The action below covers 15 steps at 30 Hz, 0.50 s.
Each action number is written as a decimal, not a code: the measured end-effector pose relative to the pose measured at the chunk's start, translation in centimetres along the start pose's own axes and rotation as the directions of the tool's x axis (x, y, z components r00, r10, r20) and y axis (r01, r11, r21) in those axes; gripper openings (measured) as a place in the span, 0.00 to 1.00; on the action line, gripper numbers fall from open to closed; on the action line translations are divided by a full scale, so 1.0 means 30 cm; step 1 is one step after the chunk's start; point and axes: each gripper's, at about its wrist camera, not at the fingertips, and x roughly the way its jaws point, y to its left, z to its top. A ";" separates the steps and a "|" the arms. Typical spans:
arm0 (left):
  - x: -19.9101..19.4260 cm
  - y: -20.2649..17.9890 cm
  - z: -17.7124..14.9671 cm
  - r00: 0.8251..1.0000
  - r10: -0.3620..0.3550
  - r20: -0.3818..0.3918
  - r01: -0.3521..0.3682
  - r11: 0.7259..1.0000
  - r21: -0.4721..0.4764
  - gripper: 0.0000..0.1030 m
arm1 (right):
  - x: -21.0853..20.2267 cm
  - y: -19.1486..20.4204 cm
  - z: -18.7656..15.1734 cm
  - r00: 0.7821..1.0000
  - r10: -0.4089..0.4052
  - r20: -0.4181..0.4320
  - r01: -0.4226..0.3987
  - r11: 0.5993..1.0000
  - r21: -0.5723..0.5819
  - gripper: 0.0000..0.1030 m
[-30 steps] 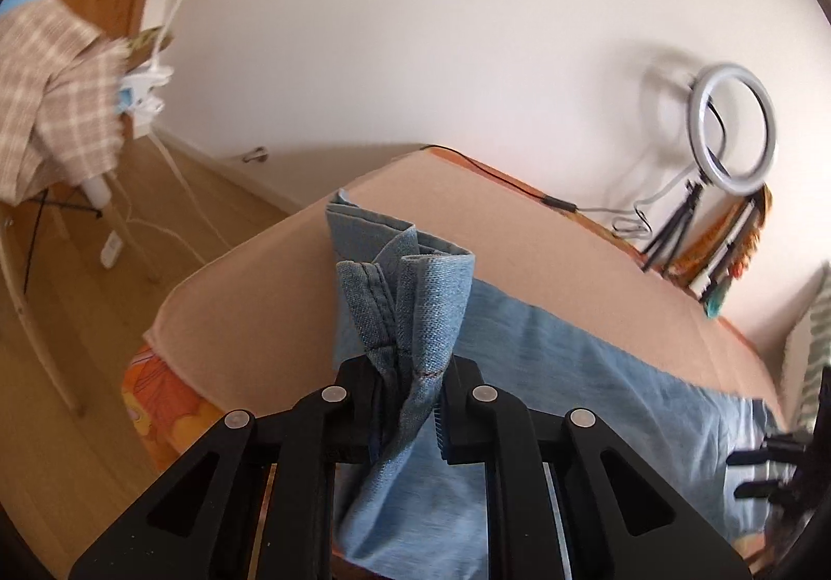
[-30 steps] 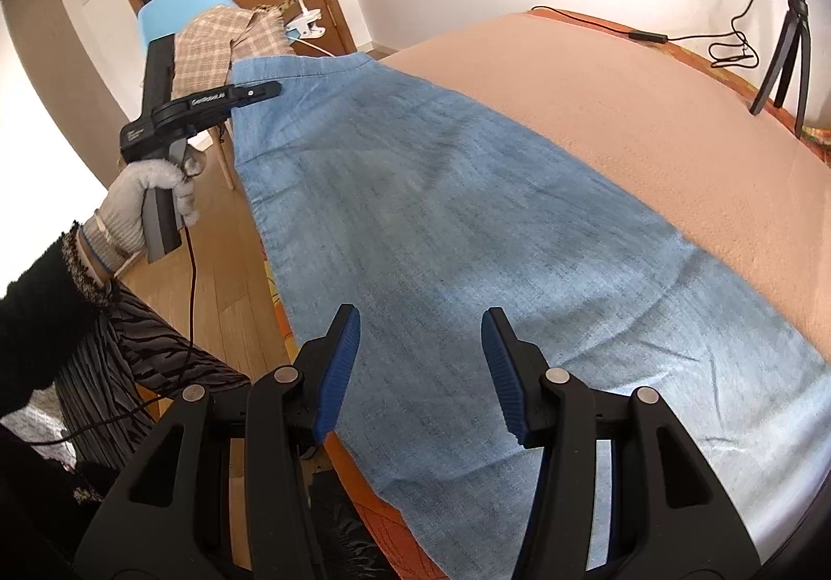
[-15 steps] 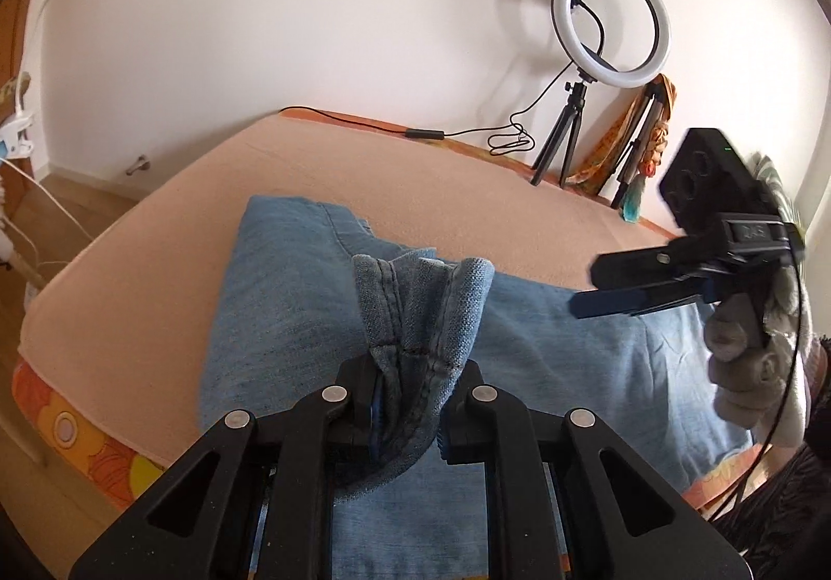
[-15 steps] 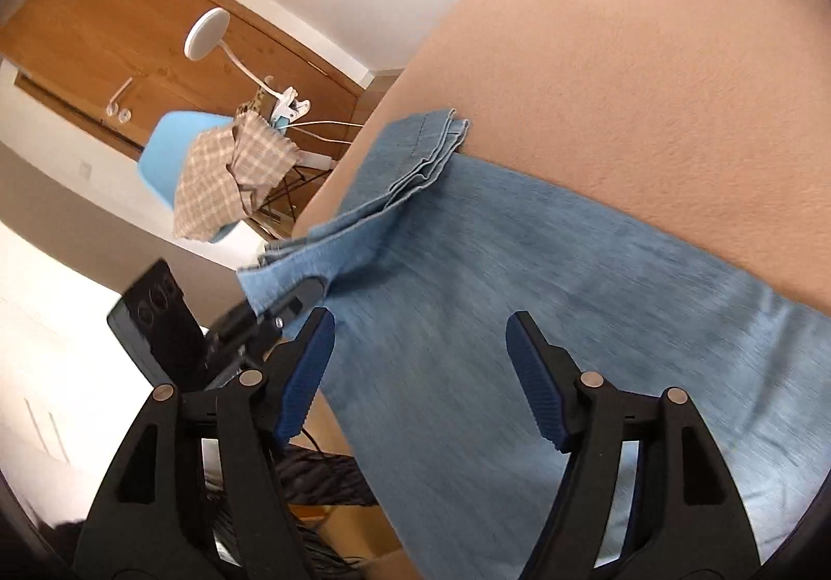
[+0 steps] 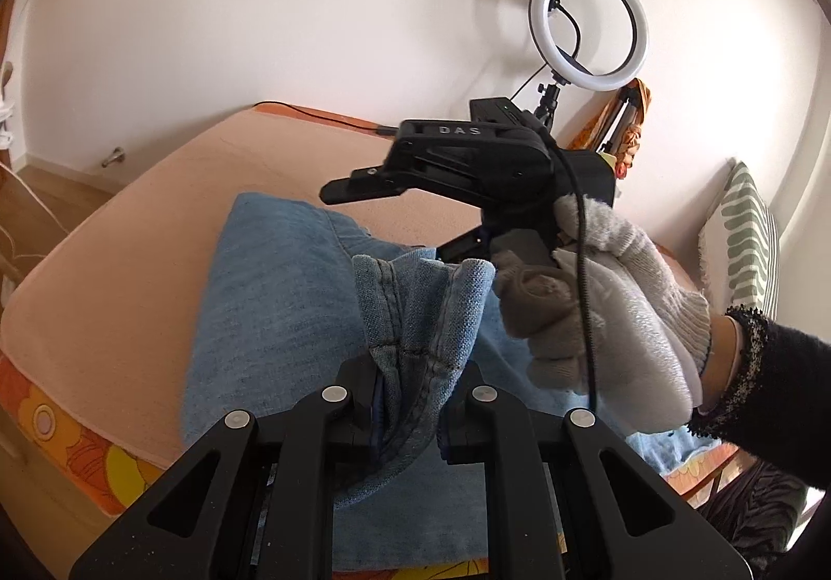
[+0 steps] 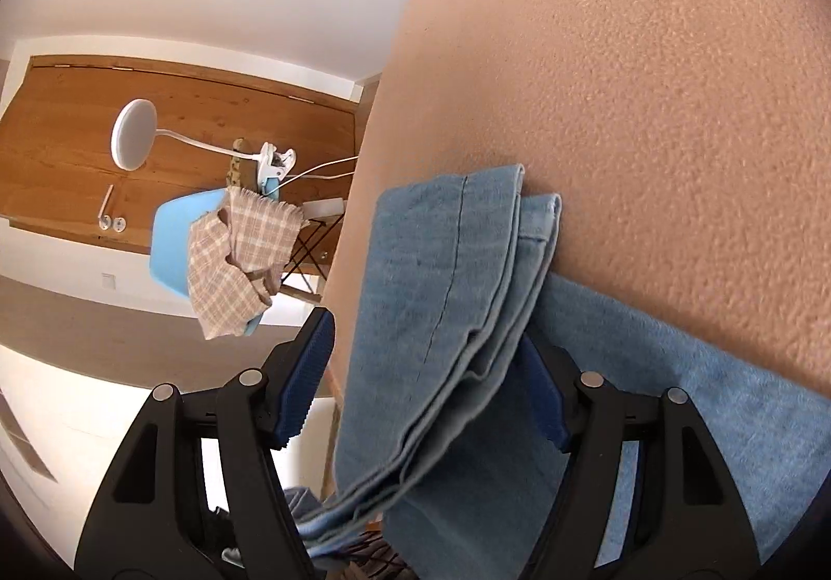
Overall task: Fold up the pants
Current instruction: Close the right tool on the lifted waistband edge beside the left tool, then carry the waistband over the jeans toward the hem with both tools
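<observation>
Since the earlier frame the right gripper (image 6: 426, 388) has swung across the bed (image 6: 675, 112) from the far end of the pants (image 6: 446, 279) and now sits at the stacked leg hems; in the left wrist view it has come in close, directly ahead of the left gripper (image 5: 407, 403).

Pants: light blue denim, lying along the near edge of the peach-covered bed, partly folded over themselves. One bunched, seamed end is raised off the bed.

Left gripper: jaws pressed together, pinching that bunched end; the fabric stands up in a ridge between them.

Right gripper: jaws spread, straddling the layered hem edges. The blue pads do not press on the cloth, so nothing is gripped yet.

Risks, as judged:
- Hem layers are fanned and offset. If the jaws shut here they may catch only the upper layers, and the lower ones would drop out when lifted.
- The stack hangs close to the bed edge; any drag toward the edge could pull it off.
- The grippers work near each other; the right gripper's cable (image 5: 581, 279) hangs by the raised denim and could snag.

Pose: the gloved right hand (image 5: 597, 315) wraps the handle, with the dark sleeve (image 5: 779, 372) entering from the right. Its gripper is rolled to one side, angled down toward the bed. The left gripper also tilts downward, facing across the bed to the wall and ring light (image 5: 589, 24).
</observation>
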 end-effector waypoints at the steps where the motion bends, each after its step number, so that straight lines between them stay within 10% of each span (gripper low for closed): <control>1: 0.003 -0.005 -0.003 1.000 -0.002 -0.007 0.002 1.000 0.009 0.12 | 0.002 0.006 0.005 1.000 -0.005 0.016 0.005 1.000 -0.014 0.68; 5: 0.018 -0.022 -0.014 0.999 -0.021 -0.037 0.022 0.999 0.028 0.12 | -0.003 0.045 0.017 0.994 -0.102 0.045 0.107 0.988 -0.111 0.12; 15: 0.032 -0.145 -0.015 0.990 -0.115 -0.077 0.120 0.991 0.066 0.12 | -0.236 0.128 -0.030 0.958 -0.193 0.211 0.250 0.924 -0.290 0.08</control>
